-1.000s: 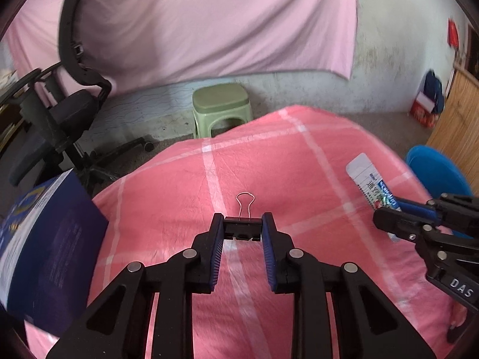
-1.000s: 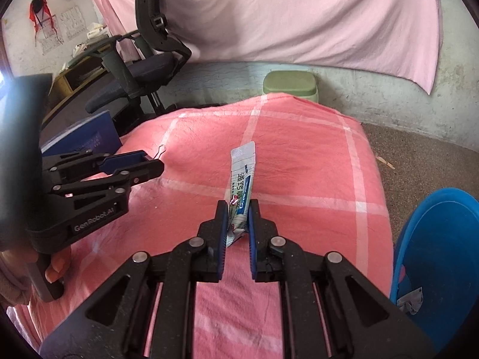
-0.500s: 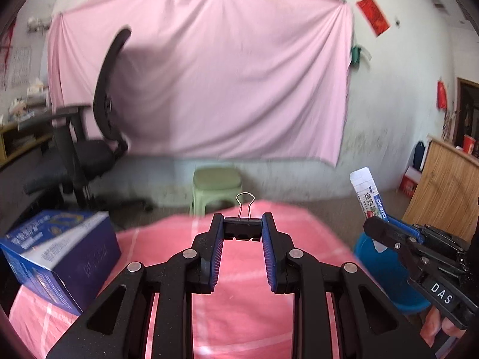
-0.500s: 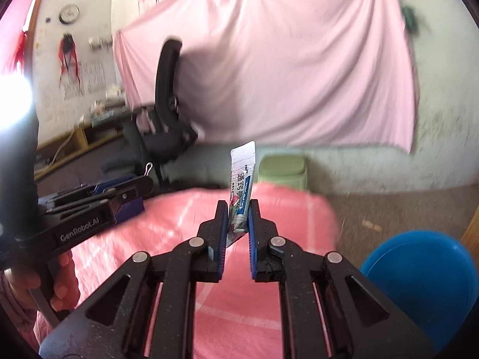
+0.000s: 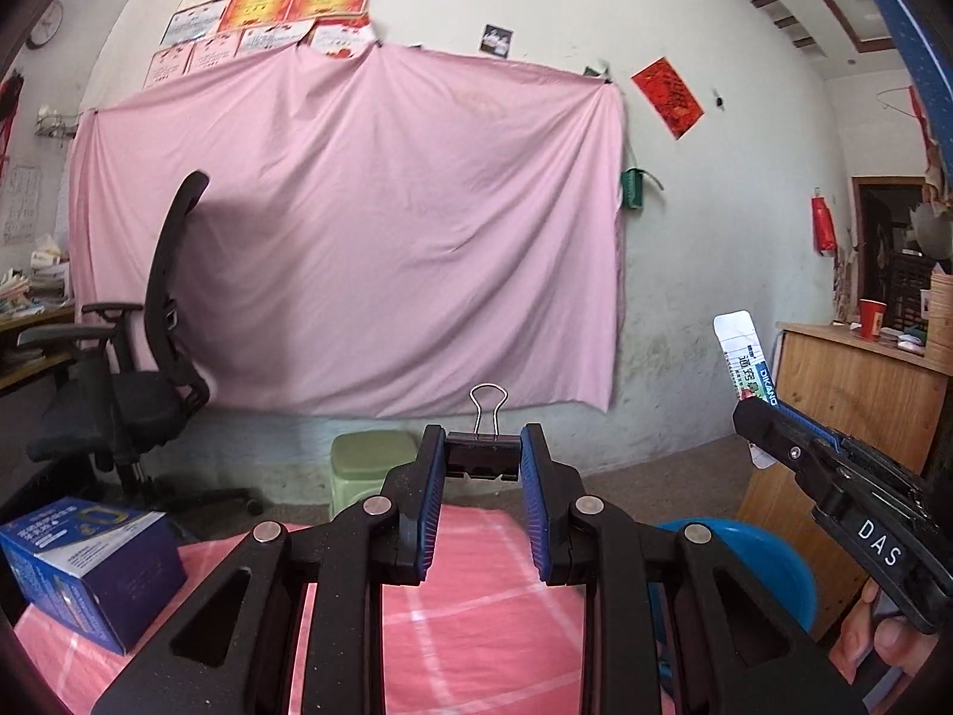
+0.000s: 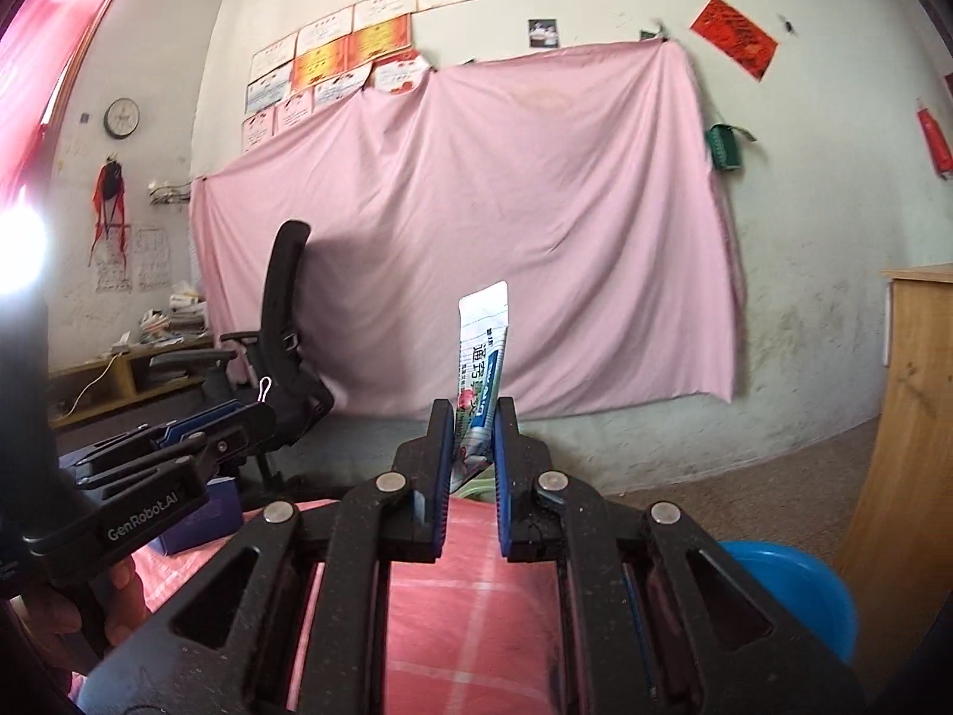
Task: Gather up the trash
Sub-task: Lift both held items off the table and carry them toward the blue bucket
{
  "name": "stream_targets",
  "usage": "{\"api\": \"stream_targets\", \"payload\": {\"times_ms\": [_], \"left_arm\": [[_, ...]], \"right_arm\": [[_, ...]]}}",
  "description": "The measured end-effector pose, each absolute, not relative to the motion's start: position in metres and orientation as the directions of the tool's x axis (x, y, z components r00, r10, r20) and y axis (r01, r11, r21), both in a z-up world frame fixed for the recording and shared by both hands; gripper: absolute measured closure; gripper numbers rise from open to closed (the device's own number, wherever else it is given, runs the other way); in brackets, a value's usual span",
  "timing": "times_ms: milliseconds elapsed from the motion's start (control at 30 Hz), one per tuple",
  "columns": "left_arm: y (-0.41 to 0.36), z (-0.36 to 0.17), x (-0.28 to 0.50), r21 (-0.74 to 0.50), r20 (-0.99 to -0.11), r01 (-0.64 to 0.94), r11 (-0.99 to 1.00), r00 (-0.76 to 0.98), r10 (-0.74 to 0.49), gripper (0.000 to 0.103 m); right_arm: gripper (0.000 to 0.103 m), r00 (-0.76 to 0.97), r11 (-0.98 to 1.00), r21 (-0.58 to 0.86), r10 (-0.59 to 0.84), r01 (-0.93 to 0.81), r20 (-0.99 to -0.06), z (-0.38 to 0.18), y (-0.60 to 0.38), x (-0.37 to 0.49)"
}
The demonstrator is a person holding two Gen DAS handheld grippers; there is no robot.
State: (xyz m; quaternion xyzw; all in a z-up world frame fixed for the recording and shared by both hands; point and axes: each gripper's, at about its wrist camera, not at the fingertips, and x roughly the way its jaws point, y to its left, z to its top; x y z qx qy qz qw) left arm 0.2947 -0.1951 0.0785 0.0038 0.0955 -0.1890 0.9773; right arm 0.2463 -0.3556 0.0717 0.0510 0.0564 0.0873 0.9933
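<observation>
White-and-blue printed tube (image 6: 481, 364), seemingly flattened, stands upright between right gripper (image 6: 472, 424) fingers (image 6: 442, 441).

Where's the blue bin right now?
Low right in both wrist views: the blue bin sits on the floor beside the pink-covered table, in front of the wooden cabinet, below the right gripper.

Soft daylight fills both fisheye views, with blown-out glare at the right wrist view's left edge, dark vignetted corners, curved walls toward the edges, and mild overall softness.
</observation>
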Motion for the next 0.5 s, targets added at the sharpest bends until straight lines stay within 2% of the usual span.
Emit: {"api": "stream_targets", "payload": {"times_ms": [200, 500], "left_arm": [[-0.228, 0.082, 0.283, -0.002, -0.173, 0.428, 0.904, 0.89, -0.422, 0.082], [-0.292, 0.065, 0.277, 0.02, -0.22, 0.528, 0.849, 0.831, -0.511, 0.082]], "right_arm": [[0.068, 0.99, 0.987, 0.125, 0.11, -0.099, -0.085, 0.07, -0.391, 0.225], [0.068, 0.991, 0.992, 0.127, -0.005, 0.023, -0.137, 0.05, -0.446, 0.202]]}}
